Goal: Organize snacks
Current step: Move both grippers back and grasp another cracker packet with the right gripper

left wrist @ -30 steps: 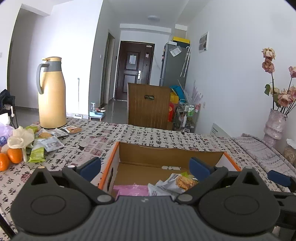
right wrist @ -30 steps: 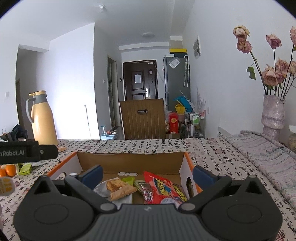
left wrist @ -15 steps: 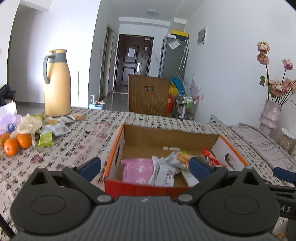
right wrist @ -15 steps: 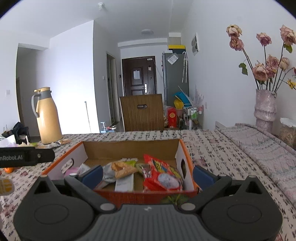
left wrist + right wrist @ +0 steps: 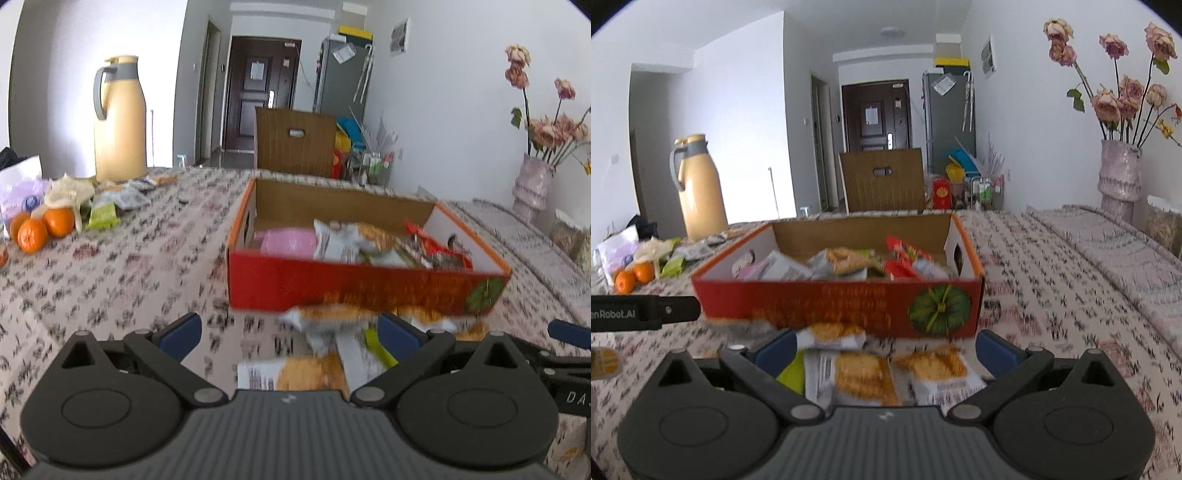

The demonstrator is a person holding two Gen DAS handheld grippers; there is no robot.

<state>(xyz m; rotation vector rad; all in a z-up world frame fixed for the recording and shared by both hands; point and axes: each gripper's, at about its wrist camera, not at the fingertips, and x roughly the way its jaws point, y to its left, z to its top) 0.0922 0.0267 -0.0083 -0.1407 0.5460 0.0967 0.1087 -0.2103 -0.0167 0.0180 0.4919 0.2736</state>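
Note:
A red cardboard box [image 5: 332, 284] [image 5: 827, 302] with a pumpkin picture holds several snack packets, among them a pink one [image 5: 286, 240] and a red one [image 5: 905, 258]. Loose biscuit packets [image 5: 864, 373] [image 5: 325, 321] lie on the tablecloth in front of the box. My left gripper [image 5: 290, 334] is open and empty, short of the box, above the packets. My right gripper [image 5: 886, 347] is open and empty over the biscuit packets near the box's front wall.
More snack packets [image 5: 105, 214] and oranges [image 5: 33, 232] lie at the far left by a yellow thermos [image 5: 118, 122]. A vase of dried roses [image 5: 1119, 177] stands at the right. A wooden chair [image 5: 882, 181] stands behind the table.
Both grippers have pulled back and tilted down from over the box; the box's front wall and the loose packets before it have come into view.

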